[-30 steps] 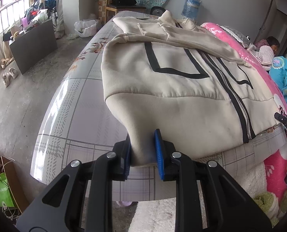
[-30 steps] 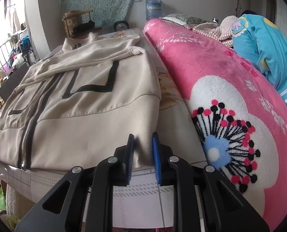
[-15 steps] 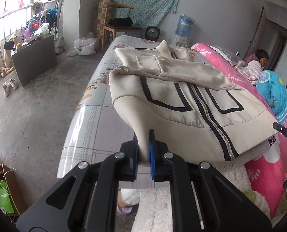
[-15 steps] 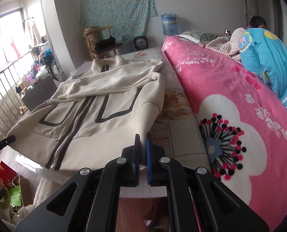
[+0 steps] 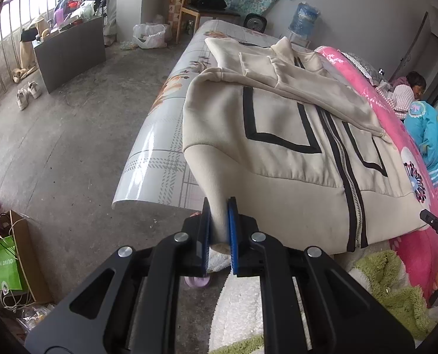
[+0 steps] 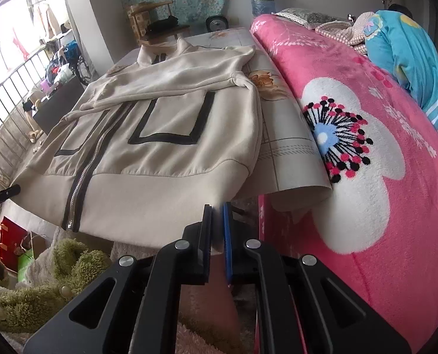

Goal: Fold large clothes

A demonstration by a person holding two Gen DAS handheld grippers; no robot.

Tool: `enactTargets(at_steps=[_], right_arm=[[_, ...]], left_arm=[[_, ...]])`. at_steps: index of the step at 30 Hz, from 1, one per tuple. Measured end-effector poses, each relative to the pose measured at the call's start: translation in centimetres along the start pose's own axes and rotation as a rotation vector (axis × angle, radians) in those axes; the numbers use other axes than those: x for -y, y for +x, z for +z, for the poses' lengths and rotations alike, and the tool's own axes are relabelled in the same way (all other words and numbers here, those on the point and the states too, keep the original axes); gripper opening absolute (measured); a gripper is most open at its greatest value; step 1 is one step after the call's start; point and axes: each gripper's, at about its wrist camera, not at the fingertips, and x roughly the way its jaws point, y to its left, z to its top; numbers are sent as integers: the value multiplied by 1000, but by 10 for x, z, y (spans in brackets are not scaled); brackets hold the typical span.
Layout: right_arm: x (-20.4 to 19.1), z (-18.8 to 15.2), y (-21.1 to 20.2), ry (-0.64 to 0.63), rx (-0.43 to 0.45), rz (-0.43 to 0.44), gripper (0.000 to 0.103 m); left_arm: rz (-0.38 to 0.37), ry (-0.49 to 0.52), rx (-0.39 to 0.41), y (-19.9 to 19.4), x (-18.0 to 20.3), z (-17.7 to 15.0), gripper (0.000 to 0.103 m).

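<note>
The jacket (image 5: 292, 153) is lying front-up along the patterned bed (image 5: 160, 135), sleeves crossed over its chest, zip closed, with its hem lifting off the near edge. It is looking thick and soft, a fleece-like knit with some weight: it is sagging between the two held corners rather than staying flat, so it is likely going to drape and drag, not slide. The ribbed hem band is the sensible place to be holding it, one corner each, since the double layer there is giving the pads something firm.

The left gripper (image 5: 219, 230) is clamping the hem's left corner, jaws nearly together on bunched cloth. The right gripper (image 6: 217, 230) is pinching the right corner, jaws almost touching on a thin fold.

Containers: a green bag (image 5: 5, 265) is standing on the floor inside a cardboard box; their contents are not showing.
</note>
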Motion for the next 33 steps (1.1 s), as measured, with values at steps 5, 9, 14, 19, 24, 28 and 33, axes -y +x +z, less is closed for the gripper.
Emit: enactTargets(at_steps=[5,9,14,19,24,28,33], right_arm=[[-5,3,2,-34,-13,-9,7],[-3,8,-1,-10,9,18,7],[0,34,-8,27,90,60,6],[-4,69,-1,4,149,50,6],[-4,107,18,1,184,39,6],[1,132,35,13,199,11,4],[13,156,66,34,182,-31,4]], left_arm=[[-5,25,-5,0,5,2,10],[-14,20,11,-3,6,2,8],[-38,35,76,-10,16,23,6],[-55,15,128,0,25,59,6],[-73,-10,152,21,27,92,6],[-82,-46,133,46,24,115,6],[-93,-81,103,77,18,135,6]])
